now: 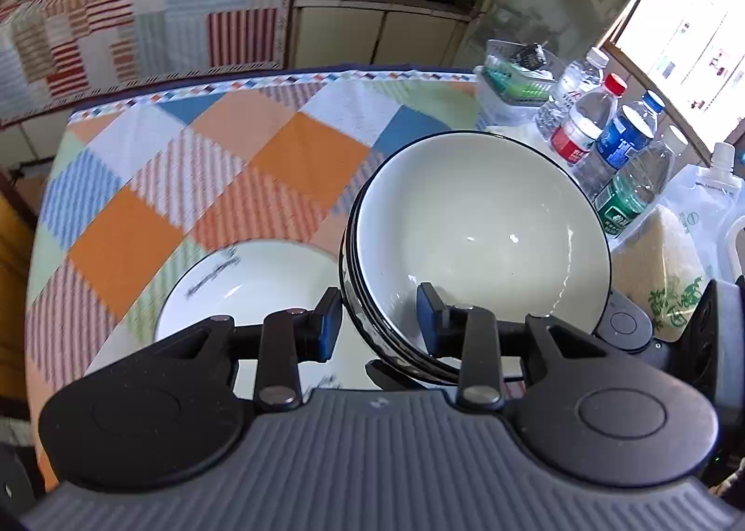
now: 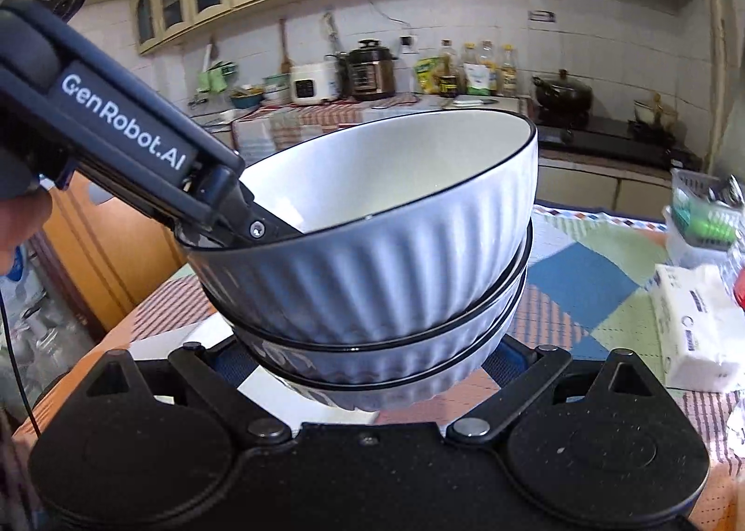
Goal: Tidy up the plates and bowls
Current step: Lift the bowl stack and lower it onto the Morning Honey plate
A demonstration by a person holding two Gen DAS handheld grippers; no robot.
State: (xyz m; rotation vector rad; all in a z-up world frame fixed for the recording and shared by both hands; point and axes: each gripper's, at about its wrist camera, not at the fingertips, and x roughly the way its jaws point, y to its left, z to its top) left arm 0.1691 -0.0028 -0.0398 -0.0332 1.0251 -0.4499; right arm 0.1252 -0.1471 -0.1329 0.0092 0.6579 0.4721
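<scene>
A stack of white ribbed bowls with black rims (image 1: 479,233) is lifted and tilted over the checked tablecloth (image 1: 195,167). My left gripper (image 1: 379,321) straddles the near rim of the stack, one blue pad inside the top bowl and one outside; its jaws stand apart around the rims. In the right wrist view the same stack (image 2: 386,261) fills the middle, and the left gripper's body (image 2: 121,135) reaches onto its left rim. My right gripper (image 2: 372,368) sits wide open under the stack's base. A white plate with script lettering (image 1: 242,284) lies on the cloth below left.
Several water bottles (image 1: 605,135), a clear basket (image 1: 517,79) and a bag (image 1: 661,270) line the table's right side. A tissue pack (image 2: 694,326) lies at the right. A counter with cookers and oil bottles (image 2: 372,74) runs behind.
</scene>
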